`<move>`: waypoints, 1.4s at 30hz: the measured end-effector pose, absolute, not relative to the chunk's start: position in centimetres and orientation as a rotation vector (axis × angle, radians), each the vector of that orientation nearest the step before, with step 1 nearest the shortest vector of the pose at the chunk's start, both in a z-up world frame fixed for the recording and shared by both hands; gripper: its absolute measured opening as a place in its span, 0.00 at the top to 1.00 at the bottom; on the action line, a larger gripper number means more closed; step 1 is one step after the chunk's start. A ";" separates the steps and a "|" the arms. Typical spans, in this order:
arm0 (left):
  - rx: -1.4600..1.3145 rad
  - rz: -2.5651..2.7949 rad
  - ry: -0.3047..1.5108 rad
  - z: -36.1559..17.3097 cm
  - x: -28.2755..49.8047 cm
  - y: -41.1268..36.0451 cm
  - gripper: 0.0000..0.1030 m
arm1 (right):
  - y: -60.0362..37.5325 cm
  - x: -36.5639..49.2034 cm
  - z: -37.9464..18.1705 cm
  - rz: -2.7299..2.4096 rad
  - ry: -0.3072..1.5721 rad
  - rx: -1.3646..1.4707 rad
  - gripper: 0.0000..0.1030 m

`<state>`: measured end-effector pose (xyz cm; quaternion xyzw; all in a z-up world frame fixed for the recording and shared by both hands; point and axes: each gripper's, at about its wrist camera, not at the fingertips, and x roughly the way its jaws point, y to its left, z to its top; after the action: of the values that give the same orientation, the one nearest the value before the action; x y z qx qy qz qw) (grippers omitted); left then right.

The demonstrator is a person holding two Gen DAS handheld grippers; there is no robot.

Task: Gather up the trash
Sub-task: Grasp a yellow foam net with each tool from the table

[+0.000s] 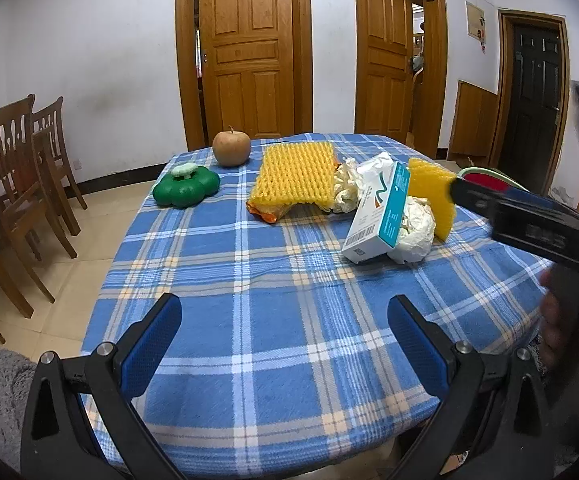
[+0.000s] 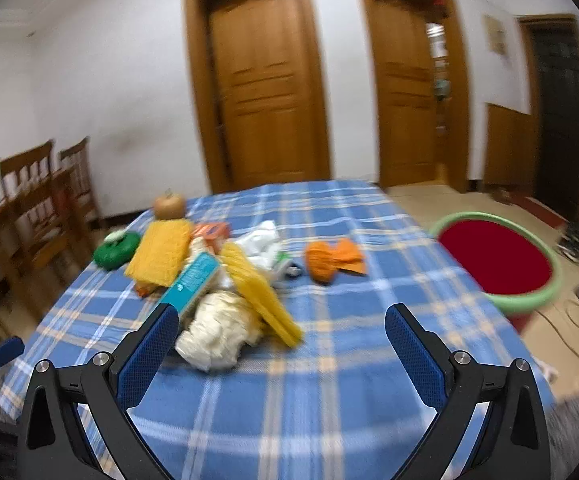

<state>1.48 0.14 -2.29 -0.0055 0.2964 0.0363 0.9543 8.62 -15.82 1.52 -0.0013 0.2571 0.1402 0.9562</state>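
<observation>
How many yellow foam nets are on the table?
2. A big foam net lies flat near the apple; a smaller one leans on the trash pile by the box. More may be hidden.

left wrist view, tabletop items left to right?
Green flower-shaped lidded container → brown apple → yellow foam fruit net → white-and-teal cardboard box → upright yellow foam piece. Crumpled white tissues overlap the box, so they are left out.

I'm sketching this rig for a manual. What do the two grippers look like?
Both match: the left gripper and right gripper each have two blue, fine-textured pads on black angular linkage arms joined by silver round pivot bolts. No cables or sleeves are visible.
</observation>
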 end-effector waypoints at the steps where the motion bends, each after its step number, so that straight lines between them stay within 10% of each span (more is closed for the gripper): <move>1: -0.010 0.073 0.601 -2.3 1.6 0.1 0.02 | -15.4 9.2 1.4 0.290 0.526 -0.014 0.02; 6: -0.017 0.069 0.606 -2.4 1.9 0.4 0.02 | -14.7 11.5 1.3 0.321 0.507 -0.017 0.25; 11: -0.045 0.069 0.588 -1.9 2.7 1.4 0.02 | -15.0 13.4 0.6 0.350 0.579 -0.011 0.91; 20: -0.125 -0.018 0.548 1.3 8.8 3.5 0.04 | -15.8 13.4 -0.4 0.358 0.579 0.033 0.91; 31: -0.038 -0.150 0.646 -0.7 14.9 2.5 0.41 | -16.0 13.1 -0.7 0.355 0.564 0.025 0.90; 42: 0.091 -0.111 0.740 -2.2 18.4 0.2 0.34 | -16.8 14.1 -1.0 0.351 0.602 0.091 0.89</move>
<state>18.38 0.19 -2.23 0.0444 0.3612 -0.0542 0.9299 14.06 -16.78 -1.01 0.0444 0.2951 0.1717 0.9389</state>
